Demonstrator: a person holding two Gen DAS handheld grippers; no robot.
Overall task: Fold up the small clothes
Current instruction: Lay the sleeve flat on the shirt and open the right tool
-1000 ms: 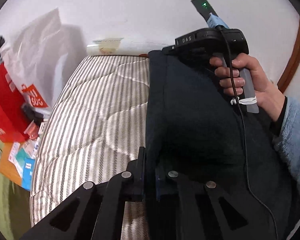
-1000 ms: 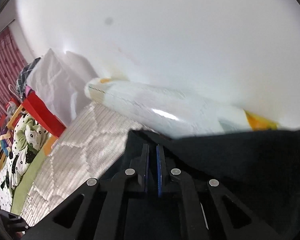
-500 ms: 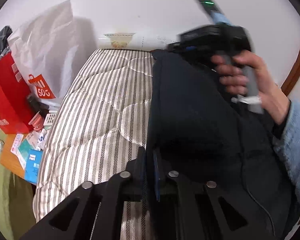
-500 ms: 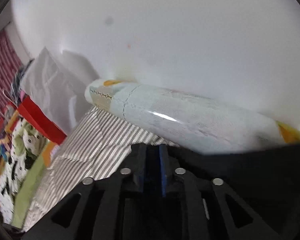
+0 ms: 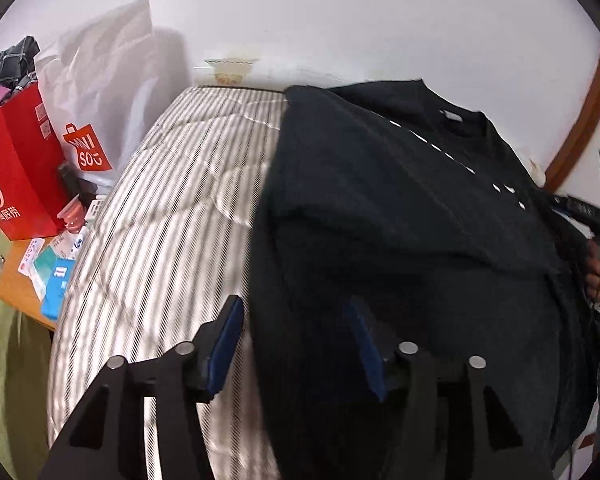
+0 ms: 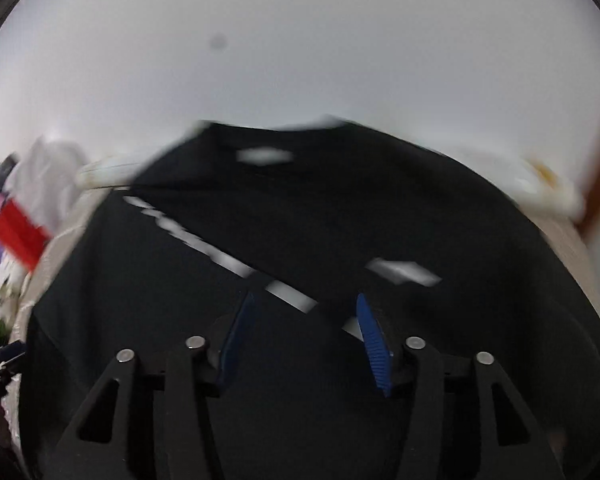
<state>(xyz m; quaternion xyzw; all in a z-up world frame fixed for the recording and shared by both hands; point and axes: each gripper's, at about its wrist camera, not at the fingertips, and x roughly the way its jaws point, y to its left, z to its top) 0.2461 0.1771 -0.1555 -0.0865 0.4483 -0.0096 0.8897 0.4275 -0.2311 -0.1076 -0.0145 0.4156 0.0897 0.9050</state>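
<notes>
We see the black knit garment with a row of white marks (image 5: 400,208) lying on the right part of the striped quilted mattress (image 5: 160,220), its left edge running down the mattress's middle. A rolled pale plastic-wrapped bundle (image 6: 104,170) lies behind the mattress against the white wall (image 5: 340,12). Left of the mattress stands the red paper carrier bag (image 5: 18,168), with the white crumpled shopping bag (image 5: 100,80) behind it and small card packets (image 5: 52,276) in front. The left gripper (image 5: 296,344) straddles the garment's left edge; the right gripper (image 6: 304,336) hangs over the garment's middle; a hand (image 5: 598,276) sits at the garment's right edge
</notes>
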